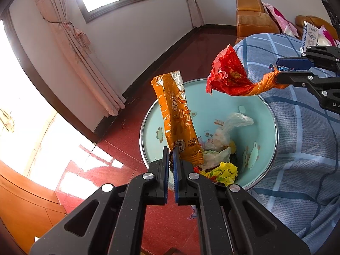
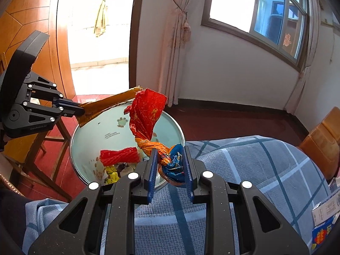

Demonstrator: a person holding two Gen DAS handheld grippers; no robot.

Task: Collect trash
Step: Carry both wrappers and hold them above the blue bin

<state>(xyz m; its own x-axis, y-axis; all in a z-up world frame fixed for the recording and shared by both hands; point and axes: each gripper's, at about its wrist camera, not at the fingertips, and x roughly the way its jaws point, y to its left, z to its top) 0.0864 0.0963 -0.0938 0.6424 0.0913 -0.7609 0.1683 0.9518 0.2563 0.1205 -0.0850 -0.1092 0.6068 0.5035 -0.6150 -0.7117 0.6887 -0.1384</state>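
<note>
**Trash held over bin by both grippers**

Left wrist view. Orange wrapper [image 1: 176, 116] is pinched at its lower edge by the left gripper [image 1: 171, 155], jaws nearly together on the film. Its long axis runs up and slightly left from the pinch, toward frame centre. Bin [image 1: 153, 114] lies directly behind and below the wrapper, mouth open, with mixed trash at the bottom. Red wrapper [image 1: 227, 74] hangs at upper right, over the bin's far rim, its twisted tail running right into the right gripper [image 1: 276, 74].

Right wrist view. Right gripper [image 2: 170, 165] is clamped on the knotted blue-orange end of the red wrapper [image 2: 146, 110]; jaws partly apart, filled by the wad. Wrapper axis runs up and left from the jaws, out over the bin [image 2: 102, 127]. Blue checked cloth [image 2: 244, 170] sits beneath the gripper. Left gripper [image 2: 79, 110] enters from mid left, its orange wrapper [image 2: 110, 103] lying along the far rim.

Judgement: both pieces are above the opening; release is what remains. The right gripper sits nearer the rim, over cloth.
</note>
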